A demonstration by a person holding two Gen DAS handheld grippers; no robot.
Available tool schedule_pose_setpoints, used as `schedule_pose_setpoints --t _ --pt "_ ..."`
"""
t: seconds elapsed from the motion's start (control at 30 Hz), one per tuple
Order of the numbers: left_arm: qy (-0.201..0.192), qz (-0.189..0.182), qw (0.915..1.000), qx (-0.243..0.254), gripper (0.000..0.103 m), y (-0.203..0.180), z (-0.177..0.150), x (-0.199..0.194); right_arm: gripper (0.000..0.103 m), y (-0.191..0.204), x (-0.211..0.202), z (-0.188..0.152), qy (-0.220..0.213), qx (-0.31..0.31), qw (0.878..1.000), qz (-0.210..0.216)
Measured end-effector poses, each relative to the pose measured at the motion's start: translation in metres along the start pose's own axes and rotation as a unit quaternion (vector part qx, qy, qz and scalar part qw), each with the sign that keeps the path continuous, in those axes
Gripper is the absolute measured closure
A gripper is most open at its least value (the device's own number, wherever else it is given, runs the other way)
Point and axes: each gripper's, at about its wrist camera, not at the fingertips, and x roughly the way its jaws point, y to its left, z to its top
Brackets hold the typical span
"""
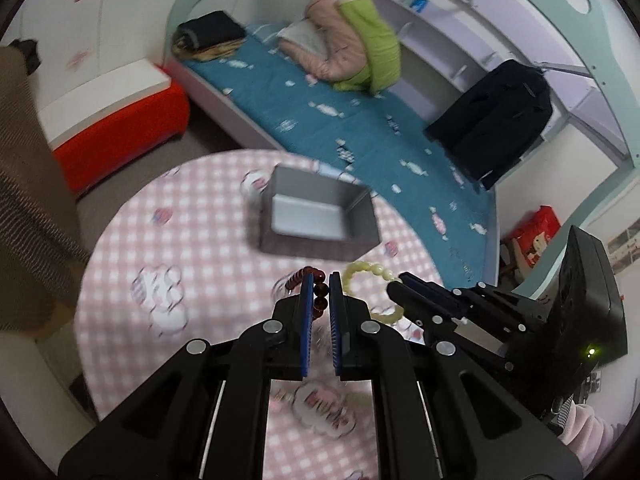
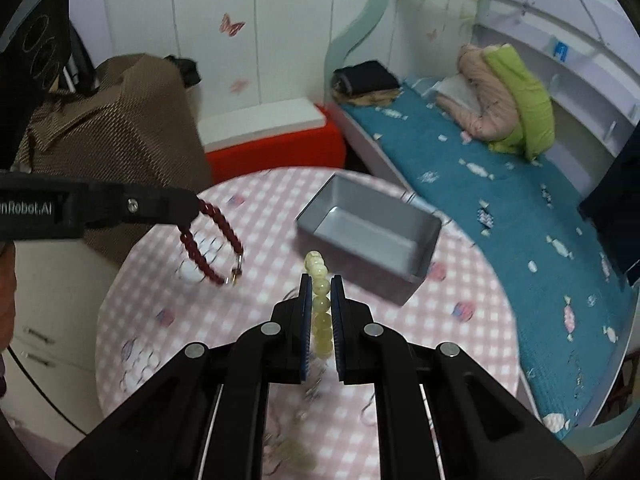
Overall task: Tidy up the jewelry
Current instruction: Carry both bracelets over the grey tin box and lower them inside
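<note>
My left gripper point(image 1: 321, 280) is shut on a dark red bead bracelet point(image 1: 320, 294) and holds it above the round pink checked table point(image 1: 192, 240). From the right wrist view the same bracelet point(image 2: 214, 240) hangs as a loop from the left gripper point(image 2: 191, 205). My right gripper point(image 2: 321, 280) is shut on a pale yellow-green bead bracelet point(image 2: 320, 294); in the left wrist view that bracelet point(image 1: 366, 272) curls beside the right gripper point(image 1: 400, 282). An empty grey open box point(image 1: 316, 216) point(image 2: 372, 232) stands on the table just beyond both grippers.
More blurred jewelry point(image 2: 296, 444) lies on the table below the right gripper. Behind the table runs a bed with a teal sheet point(image 1: 340, 108), folded clothes and a dark jacket point(image 1: 492, 120). A red and white box point(image 1: 116, 120) sits on the floor; a brown cloth-covered chair point(image 2: 108, 128) stands left.
</note>
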Motion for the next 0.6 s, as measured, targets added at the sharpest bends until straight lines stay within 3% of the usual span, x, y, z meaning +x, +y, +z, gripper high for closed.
schedule_pose_setpoints --t 0.23,0.4,0.6 --pt "-0.033 -0.029 0.999 0.003 0.095 -0.016 0.028 0.033 0.095 -0.032 0.012 0.017 -0.022 0.016 1.0 -0.01" --pt "-0.048 -0.047 0.9973 -0.028 0.095 -0.013 0.042 0.066 0.095 -0.057 0.028 0.025 -0.029 0.035 0.999 -0.013" --pt "-0.03 -0.038 0.9975 -0.051 0.095 -0.003 0.048 0.112 0.095 -0.075 0.049 0.026 -0.026 0.051 0.998 -0.021"
